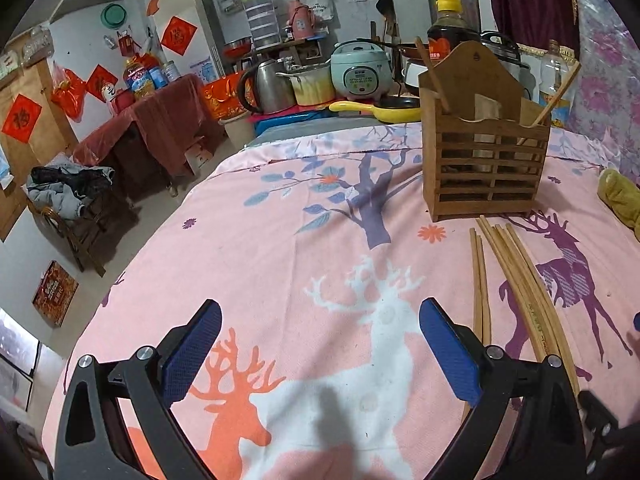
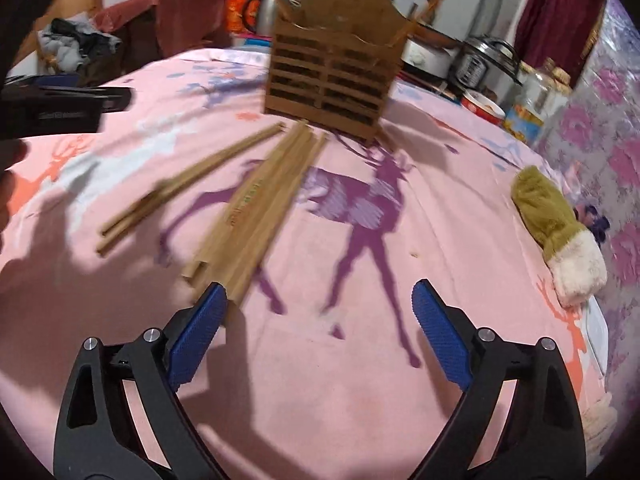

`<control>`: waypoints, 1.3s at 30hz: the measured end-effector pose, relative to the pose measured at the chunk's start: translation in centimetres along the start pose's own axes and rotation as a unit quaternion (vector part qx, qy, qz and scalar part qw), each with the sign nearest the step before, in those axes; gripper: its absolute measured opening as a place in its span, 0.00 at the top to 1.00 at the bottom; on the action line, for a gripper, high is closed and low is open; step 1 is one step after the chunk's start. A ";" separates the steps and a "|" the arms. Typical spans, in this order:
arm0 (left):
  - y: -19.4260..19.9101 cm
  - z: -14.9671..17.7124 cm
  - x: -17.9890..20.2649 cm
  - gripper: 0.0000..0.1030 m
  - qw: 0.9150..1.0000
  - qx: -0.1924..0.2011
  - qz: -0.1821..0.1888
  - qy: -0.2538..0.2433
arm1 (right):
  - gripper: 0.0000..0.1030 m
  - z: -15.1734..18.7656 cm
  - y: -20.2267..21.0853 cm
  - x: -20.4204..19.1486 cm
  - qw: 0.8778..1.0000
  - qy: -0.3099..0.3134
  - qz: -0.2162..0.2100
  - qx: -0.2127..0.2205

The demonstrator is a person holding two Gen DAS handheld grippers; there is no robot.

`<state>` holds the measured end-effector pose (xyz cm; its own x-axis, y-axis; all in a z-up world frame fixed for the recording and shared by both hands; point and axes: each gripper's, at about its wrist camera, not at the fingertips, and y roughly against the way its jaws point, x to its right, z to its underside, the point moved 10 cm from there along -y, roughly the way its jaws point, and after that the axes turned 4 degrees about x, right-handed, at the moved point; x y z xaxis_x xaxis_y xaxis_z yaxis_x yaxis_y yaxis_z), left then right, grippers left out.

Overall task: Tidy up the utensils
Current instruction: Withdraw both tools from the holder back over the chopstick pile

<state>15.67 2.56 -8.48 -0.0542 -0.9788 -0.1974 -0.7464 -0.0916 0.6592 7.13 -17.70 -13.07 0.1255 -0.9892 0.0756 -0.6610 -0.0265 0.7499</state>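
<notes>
Several wooden chopsticks [image 2: 256, 204] lie loose on the pink deer-print cloth [image 2: 360, 400], in a thick bundle and a separate pair [image 2: 192, 184]. They also show in the left wrist view as chopsticks [image 1: 516, 276] at the right. Behind them stands a slatted wooden utensil holder [image 2: 332, 68], also seen as the holder [image 1: 484, 152], with a few chopsticks leaning in it. My right gripper [image 2: 320, 312] is open just short of the bundle's near end, its left fingertip [image 2: 204, 320] beside that end. My left gripper [image 1: 320, 332] is open over bare cloth, left of the chopsticks.
A green and white plush toy [image 2: 560, 232] lies at the right on the cloth. Beyond the far edge stand a rice cooker [image 1: 360, 74], kettle [image 1: 268, 84], yellow pan [image 1: 380, 106] and bottle [image 1: 450, 28]. The cloth drops off to the floor at the left.
</notes>
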 end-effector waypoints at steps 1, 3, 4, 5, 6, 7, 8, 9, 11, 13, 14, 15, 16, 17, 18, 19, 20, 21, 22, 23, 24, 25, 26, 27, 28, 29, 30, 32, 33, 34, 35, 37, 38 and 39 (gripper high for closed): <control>0.0 0.0 0.1 0.06 1.000 0.000 -0.001 -0.002 | 0.13 0.2 -0.4 0.9 1.000 -0.006 0.016 -0.009; 0.0 0.1 0.3 0.06 1.000 0.001 -0.001 -0.008 | 0.15 0.5 -1.0 2.2 0.999 -0.028 0.027 -0.023; 0.1 0.1 0.5 0.06 1.000 0.002 -0.002 -0.011 | 0.17 0.5 -0.9 2.5 0.999 -0.044 0.017 -0.022; 0.1 0.0 0.6 0.06 1.000 0.004 -0.003 -0.014 | 0.17 0.2 -0.7 2.5 0.998 -0.055 0.000 -0.016; 0.2 0.0 0.6 0.06 1.000 0.006 -0.004 -0.016 | 0.17 0.1 -0.4 2.2 0.998 -0.057 -0.013 -0.012; 0.3 0.0 0.7 0.06 1.000 0.009 -0.008 -0.020 | 0.17 -0.1 -0.1 1.4 0.998 -0.050 -0.029 -0.007; 0.3 -0.1 0.7 0.06 1.000 0.011 -0.012 -0.023 | 0.17 0.0 0.1 0.8 0.999 -0.036 -0.034 -0.004; 0.4 -0.1 0.7 0.06 1.000 0.012 -0.014 -0.024 | 0.17 0.0 0.2 0.1 0.999 -0.022 -0.035 -0.003; 0.3 -0.1 0.8 0.06 0.999 0.011 -0.014 -0.026 | 0.18 0.4 0.0 -0.9 1.000 0.009 -0.029 -0.006; 0.3 0.0 0.9 0.06 1.000 0.009 -0.012 -0.026 | 0.18 0.3 0.2 -1.2 1.000 0.023 -0.019 0.000; 0.2 0.0 0.9 0.06 1.000 0.009 -0.012 -0.027 | 0.18 0.3 0.3 -1.1 1.000 0.023 -0.019 -0.001; 0.2 0.0 0.9 0.06 0.999 0.009 -0.013 -0.028 | 0.18 0.3 0.3 -1.0 1.000 0.019 -0.021 -0.002; 0.2 0.0 0.9 0.06 0.999 0.008 -0.014 -0.029 | 0.18 0.3 0.3 -0.9 1.000 0.017 -0.024 -0.003; 0.2 0.1 1.0 0.06 0.999 0.007 -0.014 -0.031 | 0.18 0.2 0.4 -1.0 1.000 0.017 -0.027 -0.001; 0.1 0.2 1.1 0.06 0.999 0.007 -0.014 -0.032 | 0.18 0.2 0.5 -1.3 0.999 0.021 -0.031 0.001; 0.1 0.2 1.1 0.06 0.999 0.007 -0.014 -0.035 | 0.18 0.2 0.6 -1.8 0.999 0.032 -0.033 0.002; 0.1 0.3 1.2 0.06 0.999 0.008 -0.015 -0.036 | 0.18 0.4 0.6 -2.1 0.999 0.041 -0.032 0.002; 0.1 0.3 1.2 0.06 0.999 0.008 -0.016 -0.038 | 0.18 0.4 0.6 -2.5 0.998 0.051 -0.032 0.002; 0.1 0.3 1.3 0.06 0.999 0.008 -0.017 -0.040 | 0.18 0.4 0.6 -2.6 0.998 0.055 -0.032 0.001; 0.1 0.3 1.3 0.06 0.999 0.008 -0.017 -0.041 | 0.18 0.5 0.5 -2.6 0.998 0.053 -0.033 0.000; 0.1 0.4 1.4 0.06 0.999 0.008 -0.017 -0.042 | 0.18 0.5 0.3 -2.2 0.998 0.046 -0.031 -0.006; 0.1 0.4 1.4 0.06 0.999 0.008 -0.018 -0.044 | 0.18 0.5 0.2 -1.8 0.999 0.040 -0.026 -0.009; 0.1 0.4 1.4 0.06 0.999 0.008 -0.018 -0.045 | 0.22 0.4 -0.1 -0.7 0.999 0.032 -0.002 -0.010; 0.1 0.4 1.4 0.06 0.999 0.009 -0.018 -0.046 | 0.27 0.3 -0.3 0.8 0.999 0.021 0.030 -0.011; 0.2 0.4 1.4 0.06 0.999 0.009 -0.018 -0.047 | 0.38 0.2 -0.4 1.9 0.999 0.007 0.045 -0.014; 0.2 0.4 1.5 0.06 0.999 0.009 -0.016 -0.045 | 0.46 0.2 -0.6 3.0 0.999 -0.021 0.041 -0.020; 0.2 0.4 1.6 0.06 0.999 0.008 -0.014 -0.045 | 0.49 0.2 -0.6 3.4 0.998 -0.046 0.021 -0.022; 0.2 0.5 1.7 0.06 0.999 0.006 -0.004 -0.043 | 0.50 -0.2 -0.2 3.6 0.997 -0.071 -0.002 -0.014; 0.2 0.5 1.8 0.06 0.999 0.005 0.000 -0.042 | 0.50 -0.4 0.1 3.6 0.997 -0.072 -0.003 -0.006; 0.1 0.6 1.9 0.06 0.999 0.002 0.007 -0.042 | 0.50 -0.6 0.4 3.4 0.997 -0.071 -0.006 0.002; 0.1 0.8 2.1 0.06 0.999 -0.002 0.013 -0.044 | 0.48 -0.7 0.5 3.2 0.997 -0.072 -0.009 0.004; -0.1 1.2 2.6 0.06 0.998 -0.010 0.022 -0.052 | 0.48 -0.7 0.4 3.4 0.997 -0.081 -0.012 0.003; -0.3 1.5 3.0 0.06 0.998 -0.016 0.029 -0.058 | 0.47 -0.7 0.4 3.5 0.996 -0.086 -0.012 0.001; -0.6 1.9 3.5 0.06 0.997 -0.024 0.036 -0.066 | 0.47 -0.6 0.3 3.9 0.995 -0.094 -0.014 -0.002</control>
<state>14.70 -0.46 -10.97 -0.1955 -0.9511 -0.2393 -0.7052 -0.0332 0.7082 7.87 -21.43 -12.12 0.0028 -0.9976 -0.0689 -0.6559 -0.0538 0.7530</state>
